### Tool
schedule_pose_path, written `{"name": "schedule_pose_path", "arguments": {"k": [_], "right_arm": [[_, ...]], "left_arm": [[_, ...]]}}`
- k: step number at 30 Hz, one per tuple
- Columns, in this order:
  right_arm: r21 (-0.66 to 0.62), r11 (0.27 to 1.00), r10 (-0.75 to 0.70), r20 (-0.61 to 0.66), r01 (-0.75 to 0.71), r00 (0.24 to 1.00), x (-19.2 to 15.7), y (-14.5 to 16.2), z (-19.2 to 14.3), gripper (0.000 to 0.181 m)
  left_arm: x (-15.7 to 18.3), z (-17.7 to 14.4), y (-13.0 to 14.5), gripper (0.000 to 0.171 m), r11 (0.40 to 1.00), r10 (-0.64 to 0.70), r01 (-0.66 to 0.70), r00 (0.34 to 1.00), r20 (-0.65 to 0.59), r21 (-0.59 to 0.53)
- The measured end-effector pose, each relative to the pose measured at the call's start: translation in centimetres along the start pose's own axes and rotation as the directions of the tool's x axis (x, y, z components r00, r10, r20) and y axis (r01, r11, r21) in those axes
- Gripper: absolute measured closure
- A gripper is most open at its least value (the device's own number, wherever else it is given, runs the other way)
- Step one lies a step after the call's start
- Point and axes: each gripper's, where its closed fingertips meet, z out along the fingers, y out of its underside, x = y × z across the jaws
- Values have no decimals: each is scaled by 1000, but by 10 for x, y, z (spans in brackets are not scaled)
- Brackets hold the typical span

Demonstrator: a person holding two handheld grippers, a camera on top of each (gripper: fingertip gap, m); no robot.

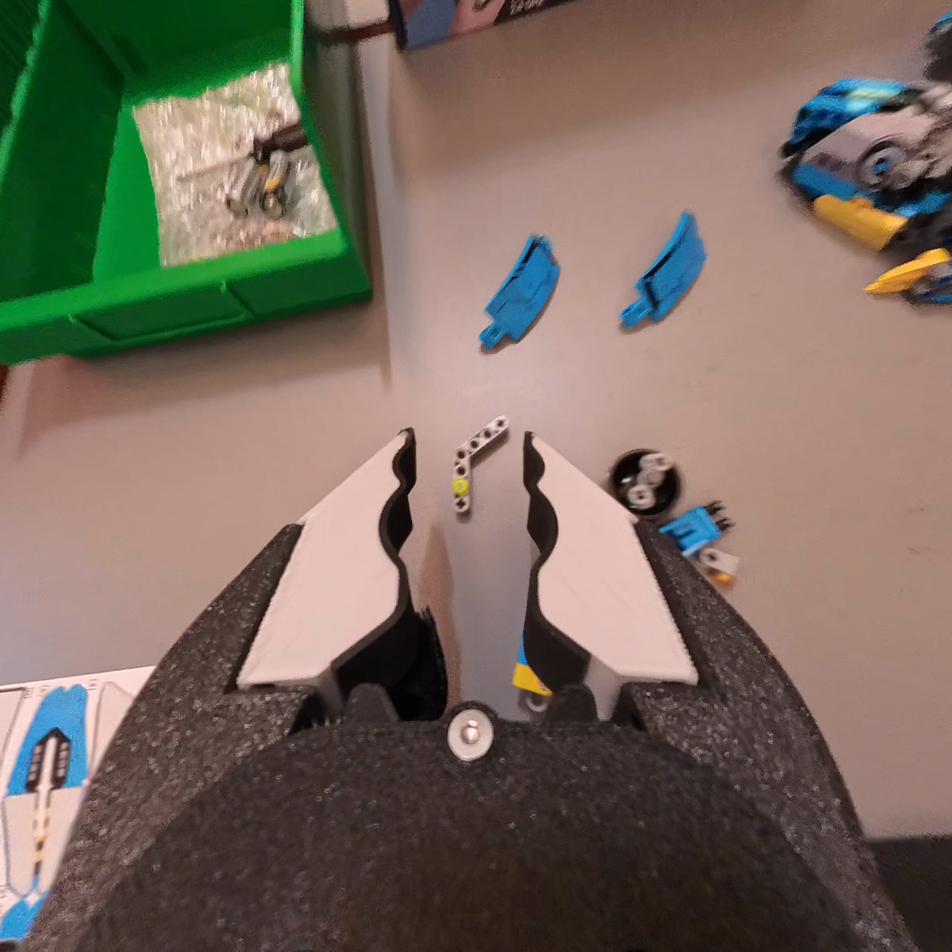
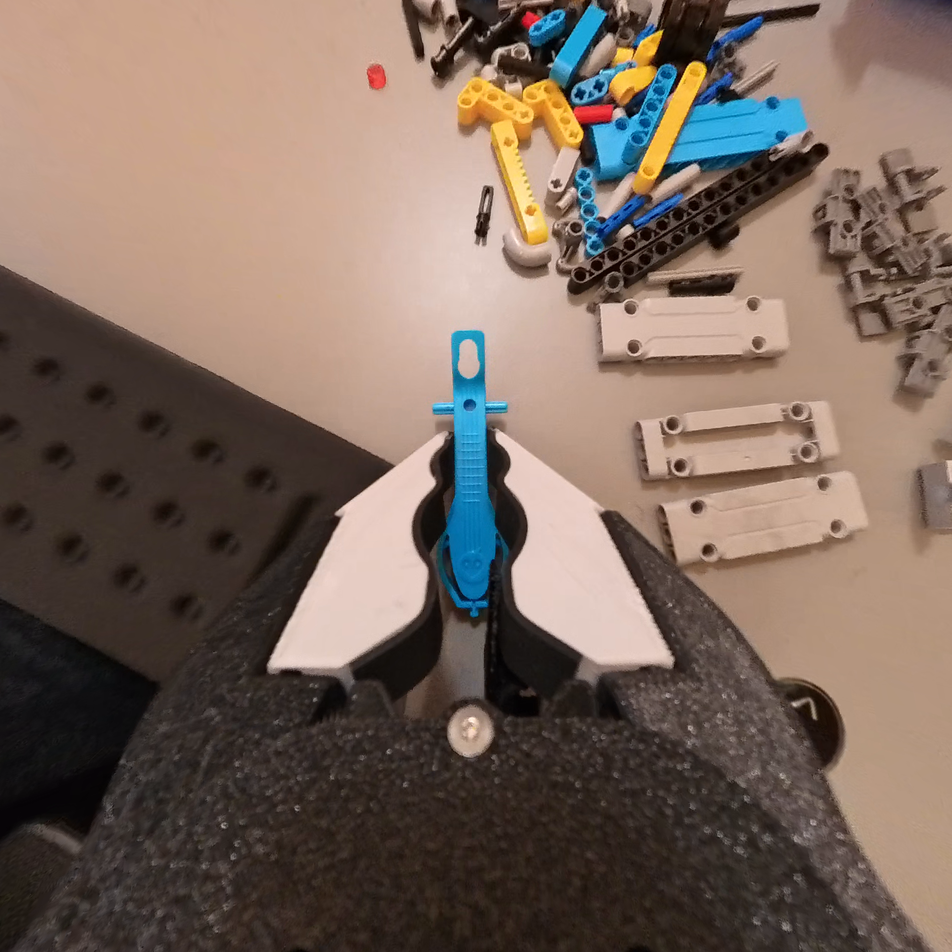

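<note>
My left gripper (image 1: 469,438) is open above the beige table, its fingers either side of a small grey bent beam (image 1: 474,466) with a yellow-green pin that lies on the table between the tips. Two blue curved panels (image 1: 520,291) (image 1: 667,270) lie beyond it. My right gripper (image 2: 470,438) is shut on a blue brick-separator tool (image 2: 468,463), which sticks out forward past the fingertips, above the table.
A green bin (image 1: 180,304) with a bag of parts stands far left. A partly built blue and yellow model (image 1: 876,170) is far right. A black wheel (image 1: 646,484) and small blue piece (image 1: 693,530) lie right. A loose parts pile (image 2: 644,129), grey panels (image 2: 693,329), a black perforated board (image 2: 129,463). My left gripper's tips are some 5 cm from the black wheel (image 1: 646,484).
</note>
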Motion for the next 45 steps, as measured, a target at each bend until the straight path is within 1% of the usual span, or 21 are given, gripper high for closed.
{"name": "schedule_pose_path", "arguments": {"k": [3,4,6,8,9,10,11,13,15,18,20,22,25,28,30,32,33,34,36,40,45], "right_arm": [[43,999,22,27,-23,999,-4,-8,7,171],[39,999,28,29,-30,999,-3,-8,9,170],[51,998,26,-35,-24,999,6,-15,7,157],[106,994,26,-75,-18,997,8,-40,-2,152],[149,989,11,-105,5,994,7,-60,-9,148],[200,979,-17,-125,42,992,2,-83,-16,148],[252,964,-53,-127,84,990,-9,-107,-22,148],[319,938,-127,-59,140,990,-46,-148,-21,149],[357,922,-188,73,151,979,-92,-179,-8,149],[343,924,-282,303,172,910,-167,-204,22,148],[307,917,-368,410,254,834,-210,-209,48,148],[276,886,-462,466,372,755,-243,-210,78,147],[318,817,-576,493,481,652,-280,-223,123,145],[383,764,-642,526,519,557,-310,-233,153,144],[404,732,-678,516,549,523,-319,-234,157,145],[441,660,-747,470,609,470,-321,-226,152,154],[447,622,-781,411,643,470,-316,-225,154,157],[442,592,-806,349,674,478,-309,-226,158,164],[440,572,-820,311,692,480,-301,-225,158,174],[442,628,-777,402,641,485,-299,-219,149,175],[482,672,-740,450,562,499,-296,-228,134,176]], "left_arm": [[29,-25,-30,131,992,92,-90,996,-17,87],[48,-32,-41,131,985,121,-111,990,-69,129],[97,-41,-57,135,974,160,-114,958,-240,195],[151,-38,-56,135,974,206,-141,876,-437,176],[170,-28,-52,135,973,226,-177,847,-482,145],[180,-14,-50,134,966,258,-224,839,-479,127],[188,2,-50,132,954,300,-276,834,-464,121],[201,33,-48,127,936,341,-343,822,-456,82],[210,58,-45,115,928,341,-372,814,-470,29],[217,74,-42,116,923,329,-384,802,-498,-9],[220,71,-36,140,925,313,-380,794,-521,-22],[220,63,-31,153,924,321,-382,794,-516,-13],[227,48,-20,155,916,357,-401,786,-505,23],[244,30,-11,156,892,425,-441,741,-520,100],[254,17,-12,156,835,538,-516,691,-483,192],[268,2,-18,156,758,650,-566,622,-436,324],[276,-6,-20,156,727,686,-571,590,-426,381],[281,-10,-23,156,714,700,-567,580,-418,410],[287,-10,-24,156,722,692,-554,578,-433,415],[294,-18,-25,157,739,673,-493,567,-476,459],[293,-23,-31,157,819,572,-367,585,-575,441]]}}
